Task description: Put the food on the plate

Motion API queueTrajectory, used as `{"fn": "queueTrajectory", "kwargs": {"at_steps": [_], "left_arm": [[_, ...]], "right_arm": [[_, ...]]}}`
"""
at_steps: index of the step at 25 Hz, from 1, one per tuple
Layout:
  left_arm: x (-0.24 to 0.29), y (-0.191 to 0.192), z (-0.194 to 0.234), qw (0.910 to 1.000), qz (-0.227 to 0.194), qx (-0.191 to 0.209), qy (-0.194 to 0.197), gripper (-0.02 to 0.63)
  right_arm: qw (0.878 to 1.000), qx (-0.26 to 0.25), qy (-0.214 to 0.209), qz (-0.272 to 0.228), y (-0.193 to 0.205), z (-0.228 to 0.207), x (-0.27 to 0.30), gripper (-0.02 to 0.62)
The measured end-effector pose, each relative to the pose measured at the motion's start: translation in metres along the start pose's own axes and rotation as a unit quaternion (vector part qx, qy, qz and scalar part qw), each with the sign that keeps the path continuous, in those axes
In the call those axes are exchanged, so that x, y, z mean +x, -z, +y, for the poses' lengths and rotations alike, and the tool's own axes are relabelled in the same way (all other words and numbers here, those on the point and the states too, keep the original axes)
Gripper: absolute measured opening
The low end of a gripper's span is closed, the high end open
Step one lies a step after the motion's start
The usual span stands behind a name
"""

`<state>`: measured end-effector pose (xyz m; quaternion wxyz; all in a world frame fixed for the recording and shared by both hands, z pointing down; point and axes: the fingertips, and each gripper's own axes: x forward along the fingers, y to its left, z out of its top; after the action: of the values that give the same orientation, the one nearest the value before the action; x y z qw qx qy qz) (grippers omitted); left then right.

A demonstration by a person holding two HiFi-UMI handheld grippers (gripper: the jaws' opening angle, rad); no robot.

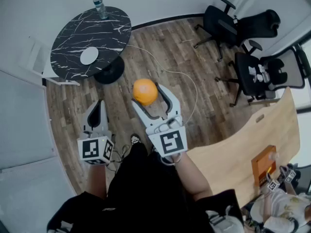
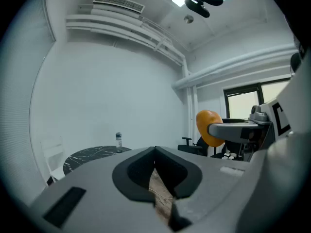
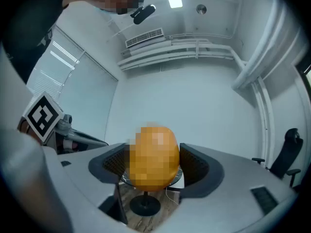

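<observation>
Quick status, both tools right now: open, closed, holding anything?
Left tool: closed, nothing held.
Right tool: closed on the round orange fruit, held up off the floor.

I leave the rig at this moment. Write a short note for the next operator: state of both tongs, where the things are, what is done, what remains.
left tongs: shut, nothing between them, held low beside the right ones.
right tongs: closed on the round orange fruit, in the air above the wooden floor.
white round plate: on the black marble round table ahead, nothing visible on it. A clear plastic water bottle stands at the table's far edge.
Done: fruit is picked up.
Left: carry it to the plate, set it down, open the tongs.
</observation>
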<state>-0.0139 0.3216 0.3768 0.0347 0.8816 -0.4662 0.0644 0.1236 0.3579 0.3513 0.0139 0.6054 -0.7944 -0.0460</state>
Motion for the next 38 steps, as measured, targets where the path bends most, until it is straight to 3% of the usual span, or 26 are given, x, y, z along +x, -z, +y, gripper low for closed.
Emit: {"fn": "queueTrajectory", "kwargs": {"at_steps": [3, 11, 20, 25, 38], "left_arm": [[0.008, 0.004, 0.009, 0.9998, 0.001, 0.011, 0.015, 0.000], [0.017, 0.015, 0.068, 0.9994, 0.013, -0.003, 0.033, 0.000], [0.037, 0.015, 0.119, 0.9982, 0.000, 0.005, 0.060, 0.000], [0.058, 0.019, 0.123, 0.9963, 0.007, -0.005, 0.085, 0.000], [0.181, 0.004, 0.162, 0.9980, 0.026, -0.011, 0.057, 0.000]], "right_arm": [[1.000, 0.001, 0.007, -0.014, 0.002, 0.002, 0.015, 0.316], [1.000, 0.002, -0.010, -0.007, -0.001, 0.041, 0.065, 0.316], [0.999, -0.024, 0.025, 0.002, -0.008, 0.058, 0.099, 0.316], [0.999, -0.026, 0.041, 0.019, 0.000, 0.041, 0.114, 0.316], [0.999, -0.027, 0.004, 0.021, 0.015, -0.037, 0.226, 0.316]]}}
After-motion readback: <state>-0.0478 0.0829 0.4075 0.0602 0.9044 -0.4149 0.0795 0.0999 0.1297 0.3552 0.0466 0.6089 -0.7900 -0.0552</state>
